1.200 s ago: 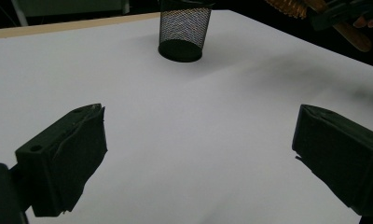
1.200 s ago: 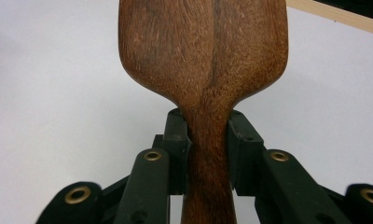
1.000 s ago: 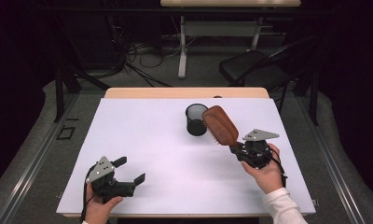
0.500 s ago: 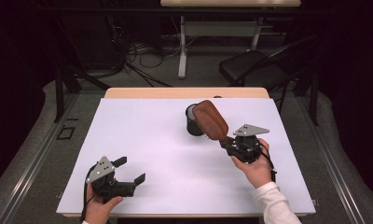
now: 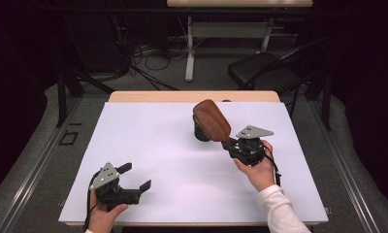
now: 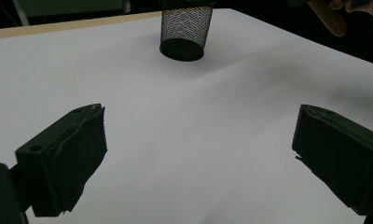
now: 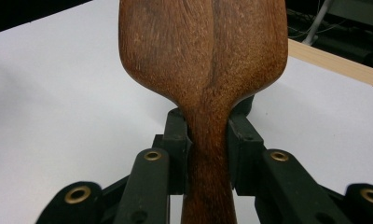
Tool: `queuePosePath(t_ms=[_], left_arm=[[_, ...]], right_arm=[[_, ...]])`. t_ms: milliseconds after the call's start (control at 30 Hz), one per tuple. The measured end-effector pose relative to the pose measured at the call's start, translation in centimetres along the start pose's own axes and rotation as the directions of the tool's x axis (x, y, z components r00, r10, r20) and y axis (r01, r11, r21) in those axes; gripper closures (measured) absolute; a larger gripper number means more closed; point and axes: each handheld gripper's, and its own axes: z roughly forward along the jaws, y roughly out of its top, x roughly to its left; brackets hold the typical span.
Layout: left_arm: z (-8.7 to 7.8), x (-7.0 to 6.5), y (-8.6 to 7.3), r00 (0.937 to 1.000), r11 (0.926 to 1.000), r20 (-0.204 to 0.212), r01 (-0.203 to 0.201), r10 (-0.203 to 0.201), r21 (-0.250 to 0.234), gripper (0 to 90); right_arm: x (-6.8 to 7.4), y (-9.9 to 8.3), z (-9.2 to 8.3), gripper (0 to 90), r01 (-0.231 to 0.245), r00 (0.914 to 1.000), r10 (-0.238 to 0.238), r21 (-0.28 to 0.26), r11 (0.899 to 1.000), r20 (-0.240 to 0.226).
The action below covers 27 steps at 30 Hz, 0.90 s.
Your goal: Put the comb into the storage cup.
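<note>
Right gripper [image 5: 227, 141] pinches the neck of a wooden brush [image 5: 212, 119], pads tight on both sides; brush head tilts up toward 11 o'clock, over the black mesh cup [image 5: 200, 133]. Left gripper [image 5: 134, 177] sits at the table's [image 5: 148, 145] 7 o'clock, jaws spread wide, nothing between.

The wooden brush [image 5: 212, 120] hides most of the mesh cup [image 5: 200, 133].

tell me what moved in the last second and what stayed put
The right gripper, shut on the handle of the wooden brush, carried it left across the table until its head came in front of the mesh cup. The left gripper stayed open in place, and the cup has not moved.
</note>
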Motion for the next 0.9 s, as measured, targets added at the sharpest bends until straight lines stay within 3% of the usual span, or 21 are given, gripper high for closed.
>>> queuePosePath(t_ms=[400, 900], left_arm=[[-0.2, 0.2, 0.0, 0.9997, 1.0000, -0.021, 0.007, -0.007, -0.001, 3.0], [0.0, 0.2, 0.2, 0.9999, 0.9999, -0.002, 0.013, -0.013, -0.008, 3.0]], right_arm=[[1.0, 1.1, 1.1, 72.1, 0.029, 0.9992, -0.030, -0.056, 0.998, -0.026], [2.0, 0.3, 1.4, 72.1, 0.044, 0.9982, -0.047, -0.093, 0.995, -0.037]])
